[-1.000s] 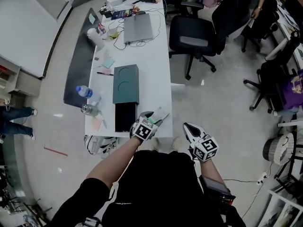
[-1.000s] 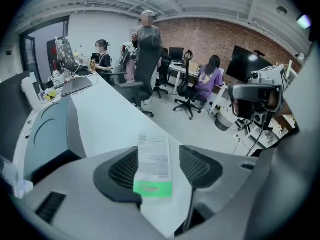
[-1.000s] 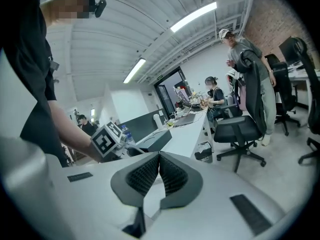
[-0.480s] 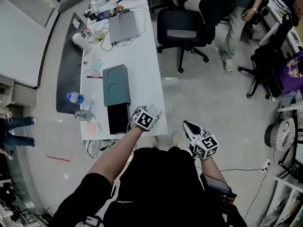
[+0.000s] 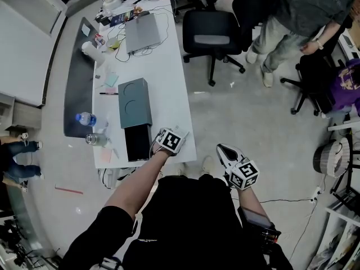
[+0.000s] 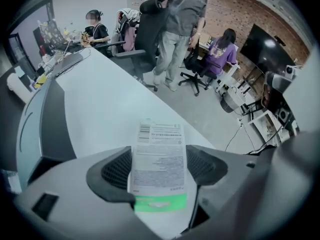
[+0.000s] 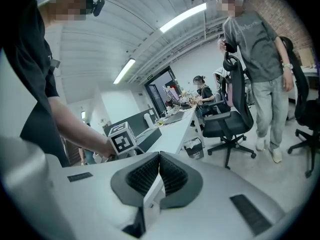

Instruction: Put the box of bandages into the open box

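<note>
Starting nearest the body, the right gripper (image 7: 159, 156) hangs off the table's near edge, its jaws pressed together with nothing between them, playing no part right now. Just beyond it, the left gripper (image 6: 159, 149) sits over the near right corner of the white table (image 5: 174, 94), and its jaws are closing, wide apart, with the box of bandages (image 6: 159, 164) lying lengthwise between the pads. The pads flank its long sides without clearly biting yet. Whether the carton rests on the tabletop or is just clear of it, I cannot tell. So this looks like the pick-up step, the grip being taken. Just left of that gripper is the open box (image 5: 138, 143), dark inside, and right behind it, farther along the table, lies its grey-green lid (image 5: 135, 102). Next move, by my reading: finish the squeeze on the carton's long sides, lift it clear, carry it a short way left and lower it flat into the dark cavity, clearing the rim before letting go. Farther off, a water bottle (image 5: 84, 118) stands at the table's left edge and a laptop (image 5: 140, 32) lies at the far end.
</note>
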The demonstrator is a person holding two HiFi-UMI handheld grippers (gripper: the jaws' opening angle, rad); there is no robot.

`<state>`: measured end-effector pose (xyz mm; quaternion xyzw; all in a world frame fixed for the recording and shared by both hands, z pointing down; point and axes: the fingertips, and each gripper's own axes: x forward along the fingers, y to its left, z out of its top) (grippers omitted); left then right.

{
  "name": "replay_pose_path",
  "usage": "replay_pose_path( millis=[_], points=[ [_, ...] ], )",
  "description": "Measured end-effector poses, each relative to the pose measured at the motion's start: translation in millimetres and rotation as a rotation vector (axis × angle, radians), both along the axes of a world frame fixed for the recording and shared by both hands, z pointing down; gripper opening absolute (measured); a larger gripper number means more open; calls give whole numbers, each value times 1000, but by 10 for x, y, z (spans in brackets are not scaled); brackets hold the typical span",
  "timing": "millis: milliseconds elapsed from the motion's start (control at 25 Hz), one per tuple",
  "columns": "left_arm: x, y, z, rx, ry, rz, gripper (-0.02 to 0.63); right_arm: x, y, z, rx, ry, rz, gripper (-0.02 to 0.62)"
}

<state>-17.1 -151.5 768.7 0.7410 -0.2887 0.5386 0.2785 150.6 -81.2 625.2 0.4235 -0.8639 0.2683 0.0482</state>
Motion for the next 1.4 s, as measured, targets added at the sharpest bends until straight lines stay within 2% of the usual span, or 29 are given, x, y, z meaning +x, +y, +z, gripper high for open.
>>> replay_pose_path(
  millis=[280,320,440,480,680,1120,1400],
  points=[
    [-164,38,-52,-31,10,-89,342,-63,-51,2,0,-1,-26,26],
    [-147,56,-67,-40,36,-102,342,-76,-55,2,-1,-1,-31,26],
    [50,129,-148,-74,179,-135,342,-126,-67,3,-1,-2,-48,26],
    [64,131,-175,-71,200,-146,342,-149,-75,4,0,-3,-56,26],
    [-74,63,-351,0,202,-184,342,-275,-109,-6,3,-3,-94,26],
    [-293,70,-982,63,390,-351,342,-660,-239,-74,18,-9,-208,26],
    [-662,59,-1290,116,444,-481,342,-882,-409,-136,38,-11,-289,26]
  ],
)
